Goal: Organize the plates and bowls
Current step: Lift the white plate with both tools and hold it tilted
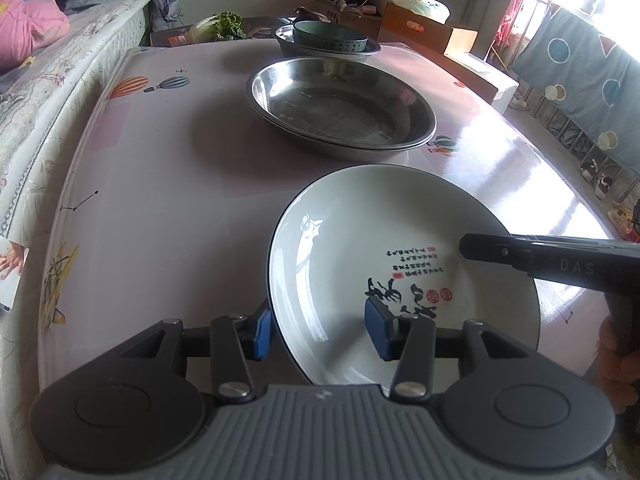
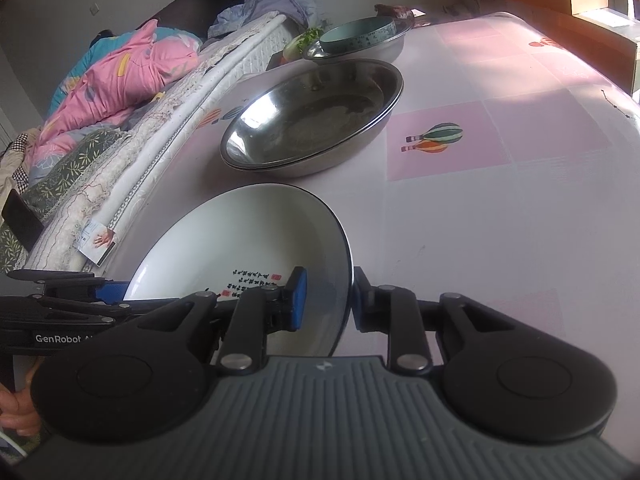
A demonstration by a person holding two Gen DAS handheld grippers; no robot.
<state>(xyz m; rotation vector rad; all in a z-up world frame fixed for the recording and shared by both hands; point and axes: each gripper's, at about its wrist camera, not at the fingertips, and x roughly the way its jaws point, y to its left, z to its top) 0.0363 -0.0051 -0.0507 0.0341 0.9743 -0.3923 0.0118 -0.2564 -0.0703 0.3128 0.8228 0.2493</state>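
- The white plate [image 2: 256,248] is pinched at its rim by the right gripper [image 2: 326,300].
- The left gripper [image 1: 318,330] is spread astride the opposite rim.
- Steel basins [image 1: 340,112] are seen beyond.

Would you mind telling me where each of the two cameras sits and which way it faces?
Left wrist: rides the left gripper, looking down over the white plate towards the steel basins; the right gripper enters from the right.
Right wrist: rides the right gripper, which straddles the plate's rim, facing the basins and a bed; the left gripper and a hand show at left.
Shared: plate, basins, teal bowl.
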